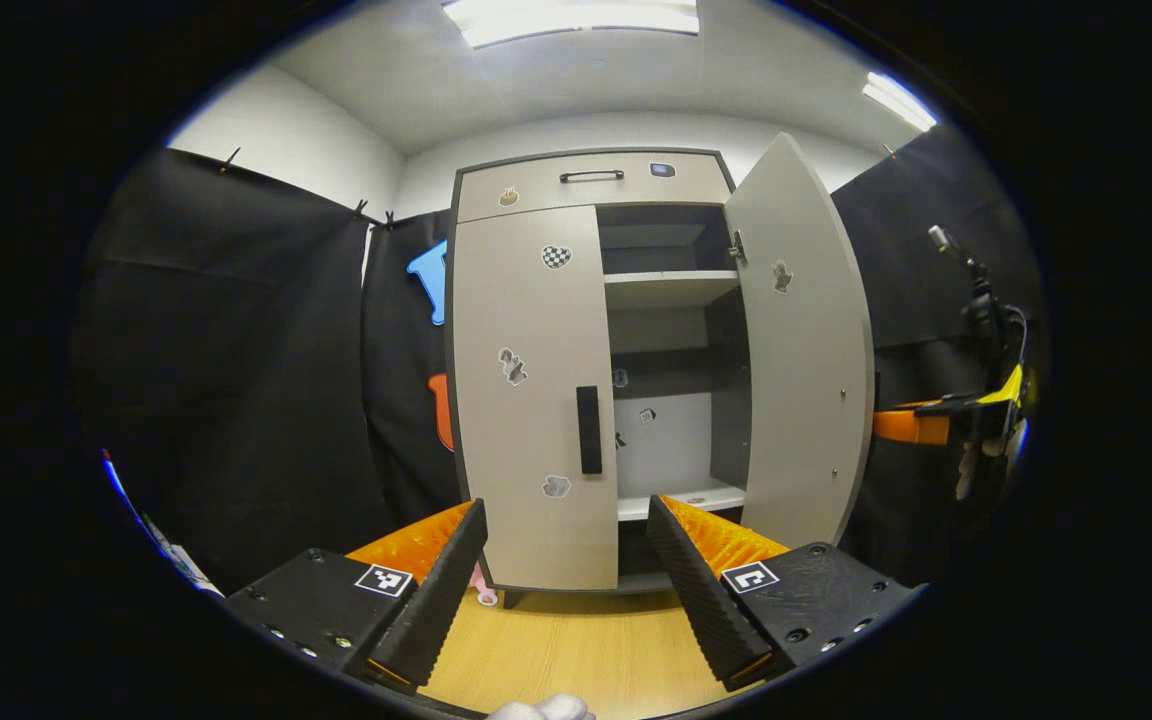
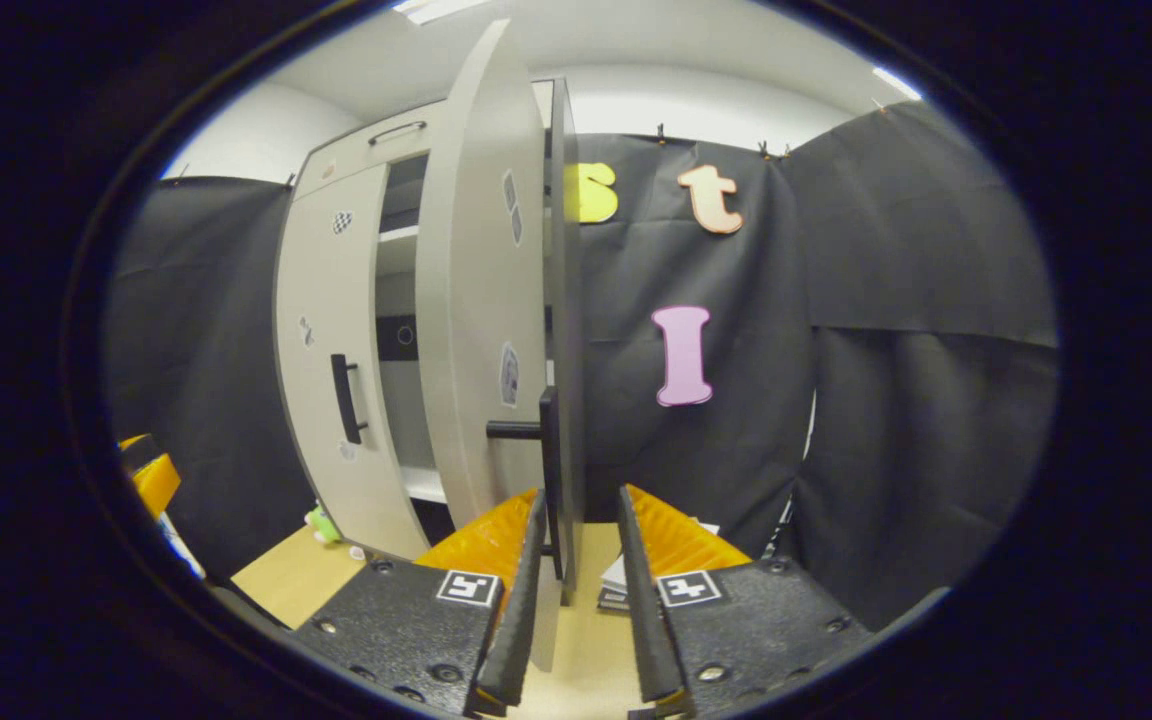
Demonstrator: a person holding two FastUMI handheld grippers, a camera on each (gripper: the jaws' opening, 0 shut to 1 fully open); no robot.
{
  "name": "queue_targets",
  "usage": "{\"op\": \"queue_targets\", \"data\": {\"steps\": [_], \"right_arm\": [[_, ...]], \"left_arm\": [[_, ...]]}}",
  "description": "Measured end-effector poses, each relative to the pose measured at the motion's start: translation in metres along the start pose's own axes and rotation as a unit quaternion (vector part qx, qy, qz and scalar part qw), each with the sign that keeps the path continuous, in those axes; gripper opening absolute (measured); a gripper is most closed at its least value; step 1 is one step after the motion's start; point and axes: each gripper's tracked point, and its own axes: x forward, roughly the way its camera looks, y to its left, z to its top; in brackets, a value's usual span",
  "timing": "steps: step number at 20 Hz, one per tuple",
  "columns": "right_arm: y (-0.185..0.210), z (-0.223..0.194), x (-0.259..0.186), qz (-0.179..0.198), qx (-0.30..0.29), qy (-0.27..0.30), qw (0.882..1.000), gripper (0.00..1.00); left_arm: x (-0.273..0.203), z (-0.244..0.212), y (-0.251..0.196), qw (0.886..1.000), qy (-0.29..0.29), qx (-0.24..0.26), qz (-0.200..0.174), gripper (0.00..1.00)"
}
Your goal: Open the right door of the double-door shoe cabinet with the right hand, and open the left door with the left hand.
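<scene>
Your tall beige double-door shoe cabinet point(image 1: 586, 190) stands on the light wooden floor point(image 1: 586, 650), against the black cloth wall. Across its top runs a drawer front with a thin dark bar pull point(image 1: 591, 176).

Its right door point(image 1: 804, 350), a flat beige panel with small stickers on it, is swung well out from the cabinet, so you can see the pale shelves point(image 1: 671, 288) and the dark interior behind it. In the right gripper view that same door stands edge-on to you, and its black bar handle point(image 2: 548, 470) sticks out just ahead of your right gripper point(image 2: 576, 560).

The left door point(image 1: 534, 400), a matching beige panel with stickers, is flush and closed. Its black vertical handle point(image 1: 589, 429) sits near the door's inner edge, untouched.

Your left gripper point(image 1: 566, 555) hangs in front of the cabinet's lower half, well short of the left door, with its fingers spread wide and nothing between them.

Your right gripper's fingers are parted by a narrow gap. The right door's handle lies in line with that gap, but I cannot tell whether either finger touches it. In the left gripper view this gripper appears far right, past the open door's edge.
</scene>
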Motion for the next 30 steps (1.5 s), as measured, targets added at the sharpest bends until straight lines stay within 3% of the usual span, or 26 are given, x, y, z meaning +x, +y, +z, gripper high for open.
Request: {"op": "queue_targets", "data": {"steps": [2,3,5,10,17,23,30], "right_arm": [[-0.004,0.006,-0.001,-0.017,-0.007,-0.021,1.0,0.67],[-0.004,0.008,0.0,-0.021,-0.007,-0.03,0.999,0.86],[0.002,0.008,0.001,-0.018,-0.003,-0.036,0.999,1.0],[0.036,-0.007,-0.011,0.017,0.025,-0.023,0.999,1.0],[0.055,-0.023,-0.02,0.054,0.0,0.004,0.999,1.0],[0.053,-0.019,-0.018,0.037,-0.005,-0.001,0.999,1.0],[0.038,-0.02,-0.021,-0.005,-0.006,0.008,1.0,1.0]], "left_arm": [[0.004,-0.002,0.008,1.0,0.003,0.0,-0.002,0.96],[0.007,-0.003,0.011,1.0,0.003,0.001,-0.002,0.96],[0.01,-0.007,0.019,1.0,0.004,0.004,-0.003,0.96],[0.021,-0.02,0.036,1.0,0.013,0.012,-0.003,0.96],[0.045,-0.046,0.049,0.999,0.033,0.011,-0.007,0.96],[0.102,-0.032,0.047,1.0,0.013,0.011,-0.017,0.96],[0.187,-0.019,0.015,0.999,-0.012,0.016,-0.037,0.96]]}}
